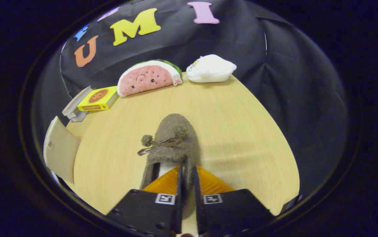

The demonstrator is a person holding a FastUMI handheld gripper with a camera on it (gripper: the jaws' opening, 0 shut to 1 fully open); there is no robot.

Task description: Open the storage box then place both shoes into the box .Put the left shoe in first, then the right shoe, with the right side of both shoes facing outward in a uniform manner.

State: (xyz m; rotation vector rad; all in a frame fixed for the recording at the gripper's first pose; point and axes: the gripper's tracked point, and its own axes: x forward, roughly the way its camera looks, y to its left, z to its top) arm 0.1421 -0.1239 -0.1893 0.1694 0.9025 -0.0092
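The gripper [187, 171] pinches the heel wall of a grey-brown felt slipper [173, 141], one orange finger [164, 182] inside the opening and the other outside, the jaws nearly together on the thin fabric. The slipper points away over the round wooden table [241, 131], its toe and pom-pom bow [162, 142] beyond the fingers. It looks light and floppy, so the toe will likely droop; this heel rim seems the best hold. The beige storage box [60, 151] stands at the table's left edge, with bare tabletop between; books [93, 100], a watermelon plush [147, 77] and a white plush [210, 68] sit at the far rim
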